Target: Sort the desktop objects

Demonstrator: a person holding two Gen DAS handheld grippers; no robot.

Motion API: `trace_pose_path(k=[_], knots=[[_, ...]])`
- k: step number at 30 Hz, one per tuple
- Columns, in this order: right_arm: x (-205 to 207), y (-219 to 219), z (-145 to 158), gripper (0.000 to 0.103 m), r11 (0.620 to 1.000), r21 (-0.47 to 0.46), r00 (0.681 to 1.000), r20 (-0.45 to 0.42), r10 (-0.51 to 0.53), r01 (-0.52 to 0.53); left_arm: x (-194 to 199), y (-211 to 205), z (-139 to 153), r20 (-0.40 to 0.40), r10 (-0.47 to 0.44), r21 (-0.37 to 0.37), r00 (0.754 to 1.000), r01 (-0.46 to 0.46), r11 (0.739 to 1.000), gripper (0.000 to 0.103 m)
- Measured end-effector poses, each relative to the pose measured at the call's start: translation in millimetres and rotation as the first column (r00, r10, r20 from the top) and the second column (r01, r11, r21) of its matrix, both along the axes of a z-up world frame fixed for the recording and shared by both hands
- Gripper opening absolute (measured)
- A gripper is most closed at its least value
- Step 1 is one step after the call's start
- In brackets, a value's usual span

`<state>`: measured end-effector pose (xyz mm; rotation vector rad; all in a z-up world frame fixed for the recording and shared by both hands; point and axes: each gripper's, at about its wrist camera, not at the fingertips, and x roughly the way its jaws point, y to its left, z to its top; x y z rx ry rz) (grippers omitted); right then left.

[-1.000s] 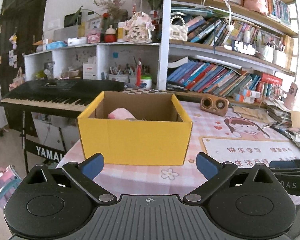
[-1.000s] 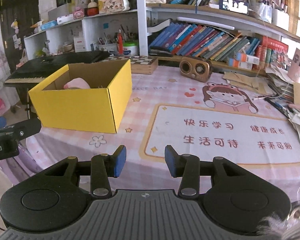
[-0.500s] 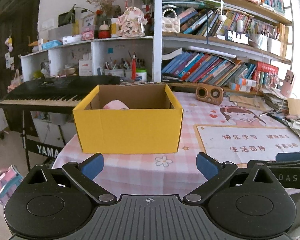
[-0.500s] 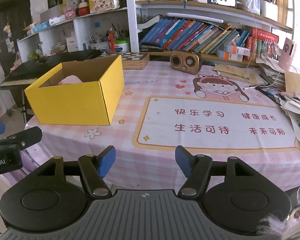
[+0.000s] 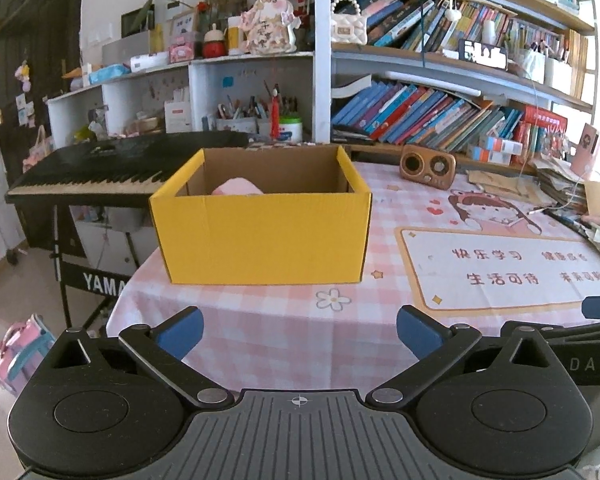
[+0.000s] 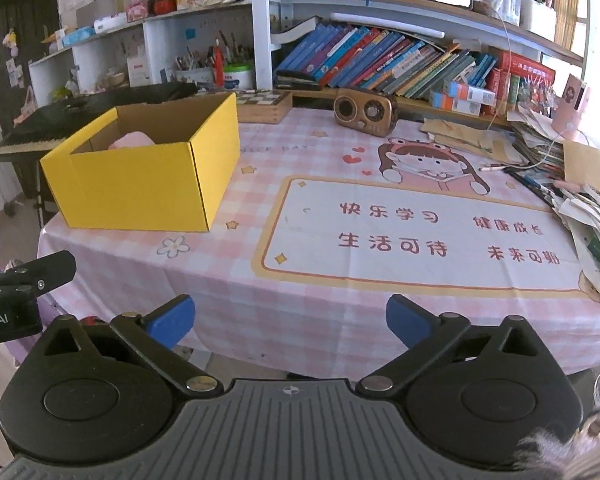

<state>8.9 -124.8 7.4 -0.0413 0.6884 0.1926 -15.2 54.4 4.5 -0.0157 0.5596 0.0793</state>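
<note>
A yellow cardboard box (image 5: 262, 236) stands open-topped on the pink checked tablecloth (image 5: 284, 336), with a pink soft object (image 5: 238, 188) lying inside it. The same yellow cardboard box (image 6: 140, 184) sits at the left in the right wrist view, the pink soft object (image 6: 132, 141) showing over its rim. My left gripper (image 5: 298, 332) hangs open at the table's near edge, short of the box, with nothing between its fingers. My right gripper (image 6: 290, 320) is opening wide over the near edge of the tablecloth (image 6: 228, 288), and nothing lies between its jaws.
A brown wooden speaker (image 6: 365, 111) stands at the back of the table. Piled papers and envelopes (image 6: 580, 184) crowd the right edge. A printed desk mat (image 6: 420, 232) covers the table's middle. A black keyboard piano (image 5: 112, 164) stands left of the table, bookshelves (image 5: 440, 112) behind.
The right gripper's jaws have spread from nearly shut to wide apart. Both views have drawn back a little from the box and table.
</note>
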Motion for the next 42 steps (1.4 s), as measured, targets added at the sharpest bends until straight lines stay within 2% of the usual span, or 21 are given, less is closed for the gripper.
trace_pose_path(k=[15,42], knots=[[-3.6,-2.6,-2.6,0.103,1.0,-0.009,1.0,-0.016,0.005,-0.005,0.5,-2.1,-3.7,-0.036,-0.007,-0.008,0.999,0.006,1.0,0.103],[-3.5,-4.2,-3.0,0.103,1.0,-0.007,1.0,-0.019,0.005,-0.006,1.1,-6.1,-2.9,-0.021,-0.051,-0.008,0.998,0.051,0.999,0.103]])
